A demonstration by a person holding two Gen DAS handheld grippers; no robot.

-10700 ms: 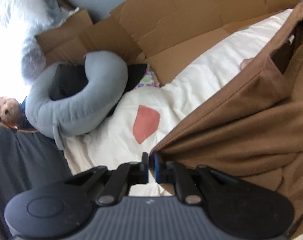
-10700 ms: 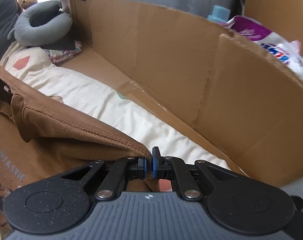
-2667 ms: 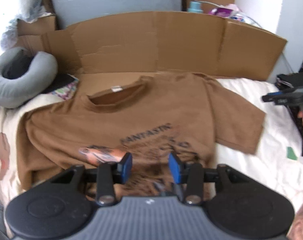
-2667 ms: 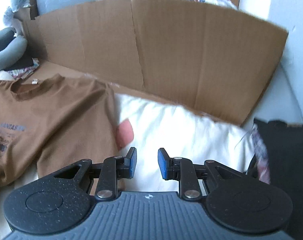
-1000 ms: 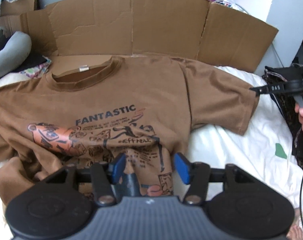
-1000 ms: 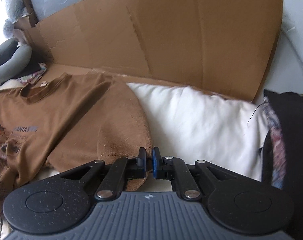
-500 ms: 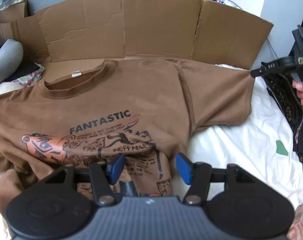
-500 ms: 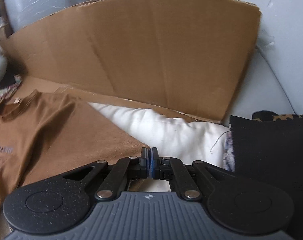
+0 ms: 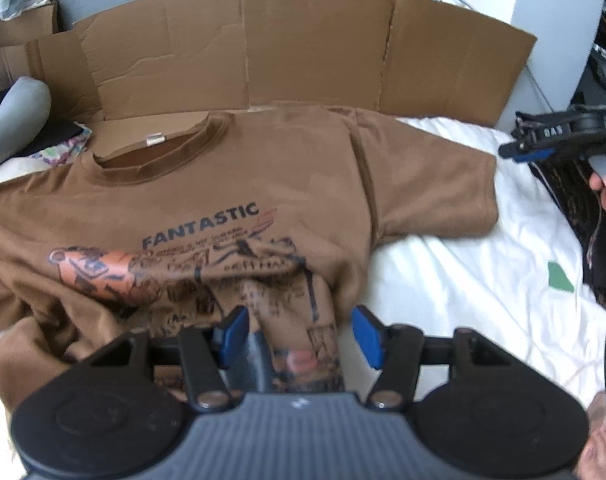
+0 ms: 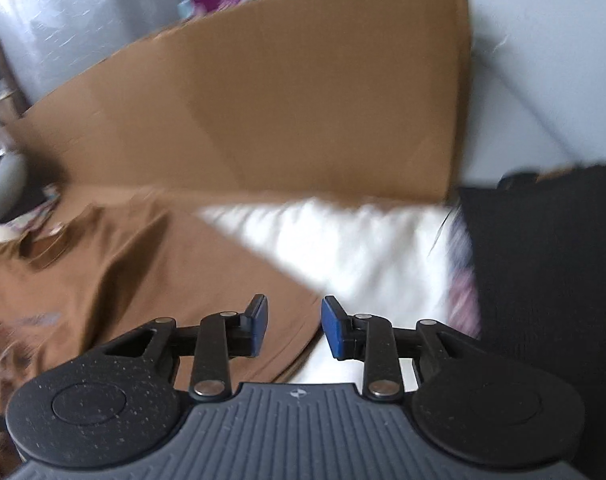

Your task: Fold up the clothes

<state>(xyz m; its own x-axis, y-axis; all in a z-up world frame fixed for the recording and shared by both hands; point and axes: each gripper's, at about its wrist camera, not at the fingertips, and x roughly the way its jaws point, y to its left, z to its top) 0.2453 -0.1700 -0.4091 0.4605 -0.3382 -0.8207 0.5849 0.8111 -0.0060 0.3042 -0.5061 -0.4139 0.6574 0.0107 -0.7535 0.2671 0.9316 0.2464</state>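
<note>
So the brown FANTASTIC t-shirt (image 9: 239,200) is spread front-up on the white bedsheet (image 9: 455,280), collar toward the cardboard sheet (image 9: 303,40) propped at the back — bottom hem bunched and wrinkly. Left gripper (image 9: 299,334) hovers over that rumpled hem, jaws spread wide, nothing in them. Right gripper (image 10: 294,326) is parted too, empty, sitting over the edge of the shirt's sleeve (image 10: 231,280) (that view's pretty blurry). Grey neck pillow (image 9: 11,120) off to the left.
</note>
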